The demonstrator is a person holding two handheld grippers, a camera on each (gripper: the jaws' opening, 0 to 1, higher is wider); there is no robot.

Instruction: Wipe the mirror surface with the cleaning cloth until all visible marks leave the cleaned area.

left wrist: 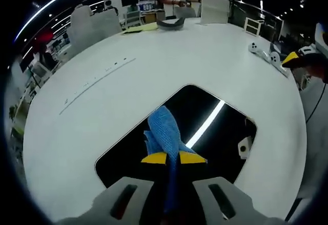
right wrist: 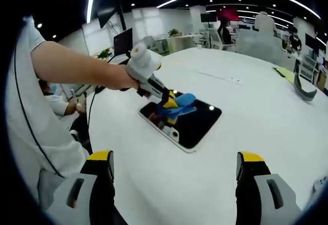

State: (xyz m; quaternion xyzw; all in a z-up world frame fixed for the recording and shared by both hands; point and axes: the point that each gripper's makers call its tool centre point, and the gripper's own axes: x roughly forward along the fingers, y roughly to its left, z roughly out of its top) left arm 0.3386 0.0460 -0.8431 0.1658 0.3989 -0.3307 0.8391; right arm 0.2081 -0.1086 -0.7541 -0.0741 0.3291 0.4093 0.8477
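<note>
The left gripper (left wrist: 173, 158), clamped on the cloth (left wrist: 164, 133), probably touches the mirror (left wrist: 215, 148); the right gripper (right wrist: 174, 171) hangs apart, nearer.

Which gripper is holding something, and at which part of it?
The left gripper pinches the blue mesh cleaning cloth at its near end, over the dark rectangular mirror. The right gripper holds nothing.

Left gripper view close over the mirror (left wrist: 215, 133), looking down and forward across the table (left wrist: 154, 61), right gripper view farther back, facing the mirror (right wrist: 197, 120) from the side, both sharing mirror, cloth (left wrist: 164, 133), table
</note>
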